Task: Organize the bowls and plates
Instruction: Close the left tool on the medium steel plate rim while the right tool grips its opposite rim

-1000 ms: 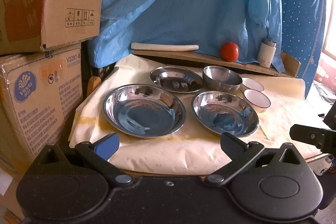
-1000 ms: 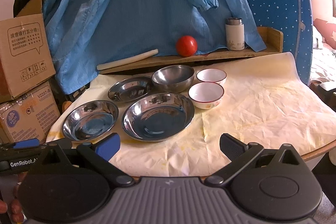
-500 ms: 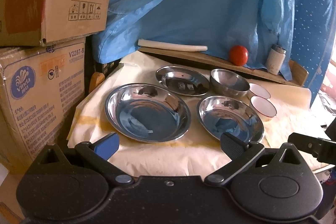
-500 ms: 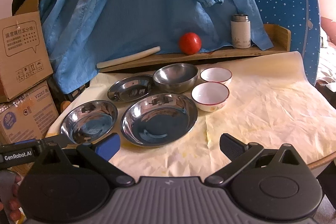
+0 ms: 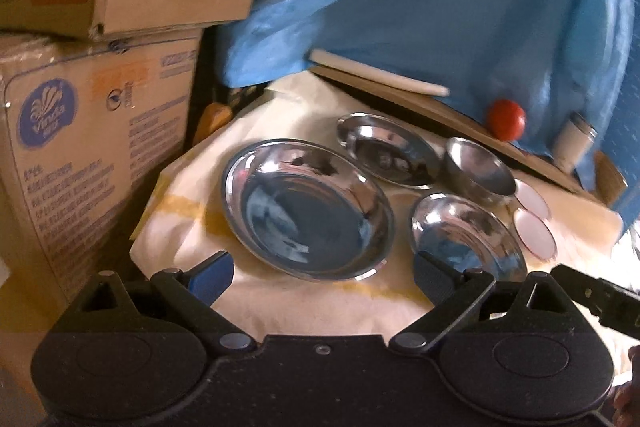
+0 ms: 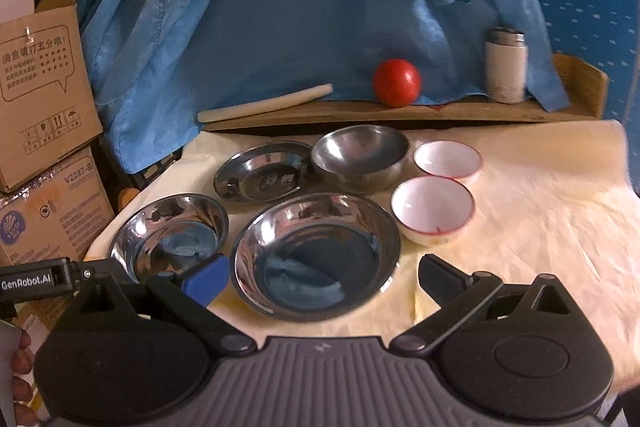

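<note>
A crumpled pale yellow paper sheet [image 6: 540, 211] covers the table. Along its far edge, at twelve o'clock, runs a low wooden shelf board [image 6: 400, 113]. On it rest a long white cylindrical stick [image 6: 264, 103] toward eleven o'clock, a round red tomato [image 6: 396, 82] at twelve, and an upright white canister with a metal cap [image 6: 505, 65] toward one o'clock. Light blue fabric [image 6: 260, 7] hangs behind. At nine o'clock, two brown cardboard boxes [image 5: 96, 67] stand stacked, printed with labels.

Blue cloth [image 6: 304, 7] hangs behind; cardboard boxes [image 5: 92, 131] stacked left.
</note>
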### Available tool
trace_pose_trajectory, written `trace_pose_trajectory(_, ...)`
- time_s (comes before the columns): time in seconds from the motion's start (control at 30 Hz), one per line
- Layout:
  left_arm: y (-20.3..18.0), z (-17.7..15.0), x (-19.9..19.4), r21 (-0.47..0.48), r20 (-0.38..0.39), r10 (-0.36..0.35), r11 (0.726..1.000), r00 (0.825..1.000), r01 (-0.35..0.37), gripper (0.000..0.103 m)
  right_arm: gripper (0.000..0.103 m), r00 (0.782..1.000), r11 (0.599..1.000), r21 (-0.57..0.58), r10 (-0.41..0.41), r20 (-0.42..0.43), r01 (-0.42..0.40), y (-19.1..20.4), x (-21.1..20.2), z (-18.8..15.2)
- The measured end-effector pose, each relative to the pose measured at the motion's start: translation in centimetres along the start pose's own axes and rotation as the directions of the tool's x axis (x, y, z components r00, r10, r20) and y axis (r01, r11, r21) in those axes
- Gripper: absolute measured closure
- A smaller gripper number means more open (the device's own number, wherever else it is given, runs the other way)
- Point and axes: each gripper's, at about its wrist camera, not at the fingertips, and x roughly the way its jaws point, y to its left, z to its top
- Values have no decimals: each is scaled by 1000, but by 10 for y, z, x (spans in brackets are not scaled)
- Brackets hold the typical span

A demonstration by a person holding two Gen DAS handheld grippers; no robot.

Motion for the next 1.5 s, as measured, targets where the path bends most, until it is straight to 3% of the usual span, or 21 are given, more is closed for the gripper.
trace_pose_trajectory(0.33,-9,16,24,-155,-38,109,981,993,-113,6,0,993,987,-116,101,-60,-108,-13,42,40)
trace_pose_trajectory(0.77,-9,18,37,-336,-85,215,913,973,-231,6,0,969,943,-239,206,-135,-233,-21,88,75)
trace_pose_trajectory(0.97,2,24,40,-359,-113,207,903,972,-235,6,0,957,929,-246,244,-154,-276,-6,106,79)
trace_pose_trajectory(1.2,24,37,55,-362,-166,144,911,976,-196,9,0,946,919,-253,258,-197,-303,18,129,78)
trace_pose_trajectory(1.5,40,41,78,-305,-220,78,941,972,-145,16,2,911,895,-238,310,-273,-376,47,159,77)
